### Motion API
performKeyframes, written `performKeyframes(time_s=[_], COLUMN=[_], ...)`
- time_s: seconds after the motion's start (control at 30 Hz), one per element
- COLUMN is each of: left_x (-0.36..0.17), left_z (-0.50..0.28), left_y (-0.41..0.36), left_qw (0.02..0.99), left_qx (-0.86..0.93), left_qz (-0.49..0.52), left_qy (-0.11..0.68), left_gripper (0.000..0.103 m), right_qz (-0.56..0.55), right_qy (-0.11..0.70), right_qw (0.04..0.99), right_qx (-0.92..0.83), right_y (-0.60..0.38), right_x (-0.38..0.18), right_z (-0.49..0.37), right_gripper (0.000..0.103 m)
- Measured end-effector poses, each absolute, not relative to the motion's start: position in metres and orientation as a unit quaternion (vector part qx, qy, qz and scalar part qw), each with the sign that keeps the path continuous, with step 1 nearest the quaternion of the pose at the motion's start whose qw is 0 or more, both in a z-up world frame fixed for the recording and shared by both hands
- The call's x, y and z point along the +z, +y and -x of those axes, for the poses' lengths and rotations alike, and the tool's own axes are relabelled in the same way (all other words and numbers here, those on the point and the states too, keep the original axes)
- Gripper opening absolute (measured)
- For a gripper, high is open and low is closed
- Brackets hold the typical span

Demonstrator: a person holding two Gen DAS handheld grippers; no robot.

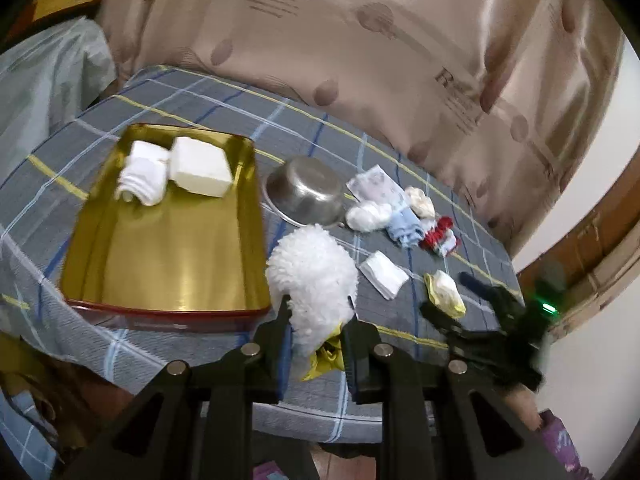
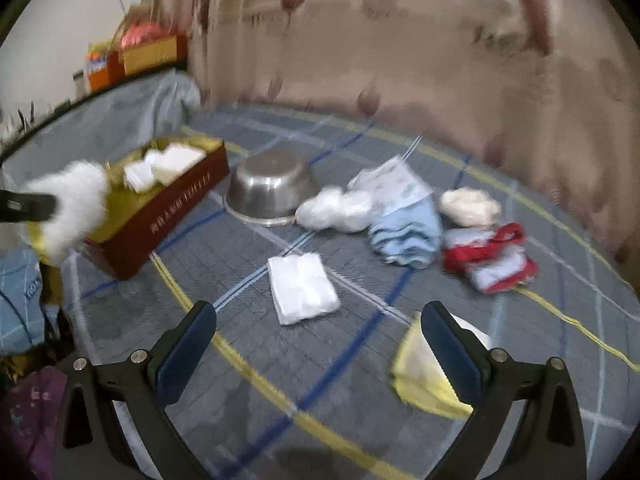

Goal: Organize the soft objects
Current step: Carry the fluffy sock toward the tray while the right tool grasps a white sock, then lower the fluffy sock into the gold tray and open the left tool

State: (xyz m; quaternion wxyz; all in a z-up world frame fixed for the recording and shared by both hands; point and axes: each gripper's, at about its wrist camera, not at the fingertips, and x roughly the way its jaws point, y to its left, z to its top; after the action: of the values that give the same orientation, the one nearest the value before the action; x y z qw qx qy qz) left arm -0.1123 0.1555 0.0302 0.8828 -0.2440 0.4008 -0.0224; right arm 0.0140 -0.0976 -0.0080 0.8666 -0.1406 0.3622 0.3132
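My left gripper (image 1: 316, 316) is shut on a fluffy white duster cloth (image 1: 316, 272) with a yellow tail, held above the bed beside the gold tray (image 1: 160, 272). In the tray lie a rolled white towel (image 1: 144, 176) and a white block (image 1: 200, 166). My right gripper (image 2: 320, 328) stands open low over the checked blanket. A yellow and white cloth (image 2: 420, 376) lies by its right finger, and a folded white packet (image 2: 302, 288) lies just ahead. The right wrist view shows the duster cloth (image 2: 76, 204) at the far left.
An upturned steel bowl (image 1: 306, 190) sits right of the tray. Beyond it lie a white bag (image 2: 336, 208), a blue cloth (image 2: 404, 236), a cream ball (image 2: 468, 202) and a red and white bundle (image 2: 488, 260). A beige curtain (image 1: 360, 40) hangs behind the bed.
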Motion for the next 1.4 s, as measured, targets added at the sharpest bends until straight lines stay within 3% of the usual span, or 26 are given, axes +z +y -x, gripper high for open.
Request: performKeyframes(time_s=[0.23, 0.3, 0.37, 0.43, 0.5, 0.53, 0.9, 1.4], left_x=[0.029, 0.028, 0.029, 0.031, 0.033, 0.034, 0.029, 0.000], left_z=[0.116, 0.116, 0.116, 0.117, 0.118, 0.119, 0.104, -0.003], left_y=[0.173, 0.174, 0.176, 0.178, 0.183, 0.186, 0.220, 0.237], left_qw=[0.881, 0.881, 0.882, 0.883, 0.885, 0.886, 0.887, 0.886], left_qx=[-0.017, -0.016, -0.013, -0.009, -0.002, 0.002, 0.046, 0.028], left_qz=[0.255, 0.254, 0.254, 0.253, 0.253, 0.253, 0.225, 0.175], left_qy=[0.398, 0.399, 0.397, 0.395, 0.392, 0.390, 0.400, 0.428], left_gripper=[0.021, 0.021, 0.021, 0.021, 0.021, 0.021, 0.022, 0.022], right_qz=[0.178, 0.178, 0.185, 0.188, 0.176, 0.175, 0.115, 0.090], right_qy=[0.407, 0.419, 0.431, 0.445, 0.456, 0.450, 0.401, 0.395], right_qw=[0.843, 0.836, 0.829, 0.820, 0.813, 0.819, 0.859, 0.867], right_qx=[0.304, 0.306, 0.305, 0.306, 0.317, 0.311, 0.296, 0.289], right_y=[-0.073, -0.067, -0.059, -0.053, -0.051, -0.051, -0.070, -0.079], right_x=[-0.036, -0.042, -0.047, -0.053, -0.055, -0.053, -0.048, -0.045], right_z=[-0.046, -0.053, -0.059, -0.065, -0.067, -0.066, -0.037, -0.041], right_gripper=[0.099, 0.082, 0.077, 0.064, 0.023, 0.016, 0.015, 0.015])
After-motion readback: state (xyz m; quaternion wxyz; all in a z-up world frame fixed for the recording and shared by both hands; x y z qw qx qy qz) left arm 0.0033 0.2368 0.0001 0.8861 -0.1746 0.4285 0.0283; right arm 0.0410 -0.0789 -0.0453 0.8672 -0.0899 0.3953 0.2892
